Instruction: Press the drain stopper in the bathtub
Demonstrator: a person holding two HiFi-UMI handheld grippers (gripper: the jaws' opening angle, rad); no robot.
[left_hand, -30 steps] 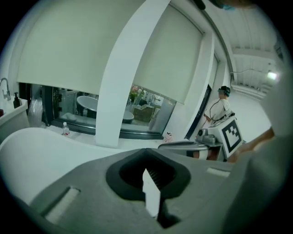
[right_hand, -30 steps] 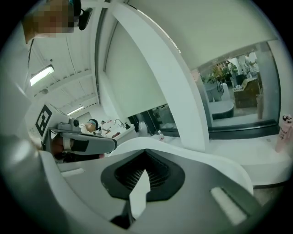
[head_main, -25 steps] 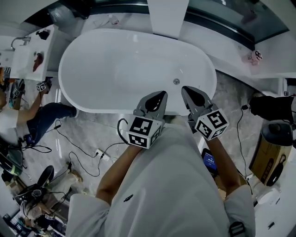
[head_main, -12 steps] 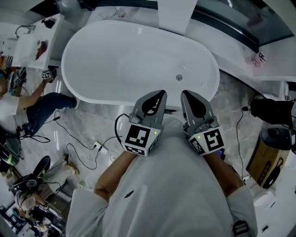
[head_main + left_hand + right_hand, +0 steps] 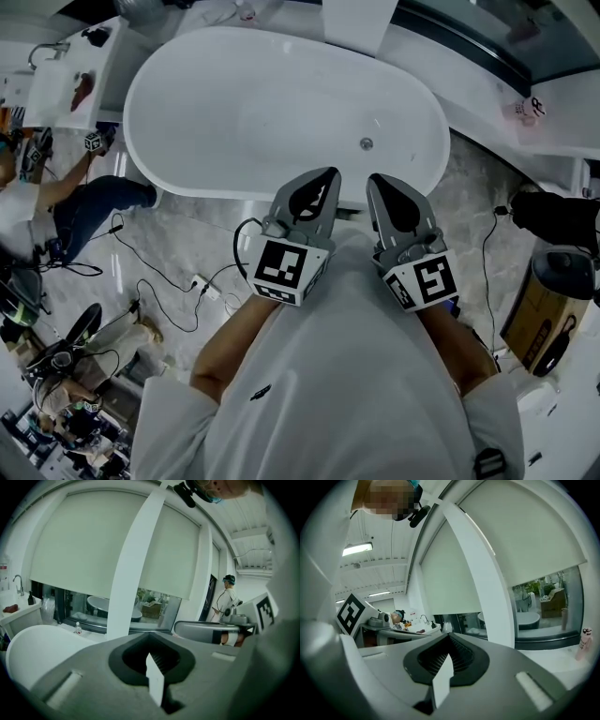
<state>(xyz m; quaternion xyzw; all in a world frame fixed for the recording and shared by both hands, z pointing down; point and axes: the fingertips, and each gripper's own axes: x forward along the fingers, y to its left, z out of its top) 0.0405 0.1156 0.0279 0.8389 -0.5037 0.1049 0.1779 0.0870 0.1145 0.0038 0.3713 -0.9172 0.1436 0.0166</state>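
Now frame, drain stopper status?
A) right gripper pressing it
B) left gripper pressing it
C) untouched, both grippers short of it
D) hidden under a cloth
C: the drain stopper lies bare on the floor of the bathtub. The left gripper and right gripper are both shut on nothing and sit by the near rim, apart from the stopper.

The bathtub [image 5: 281, 103] in the upper middle of the frame is smooth, glossy white, with a small shiny metal drain stopper [image 5: 367, 143] in its bottom. The floor [image 5: 178, 253] below it looks like polished grey veined stone. The left gripper [image 5: 328, 175] and right gripper [image 5: 375, 180] are matt grey plastic, their jaws lined with dark ribbed pads [image 5: 162, 658]. The person's shirt [image 5: 356, 375] is plain white cloth.
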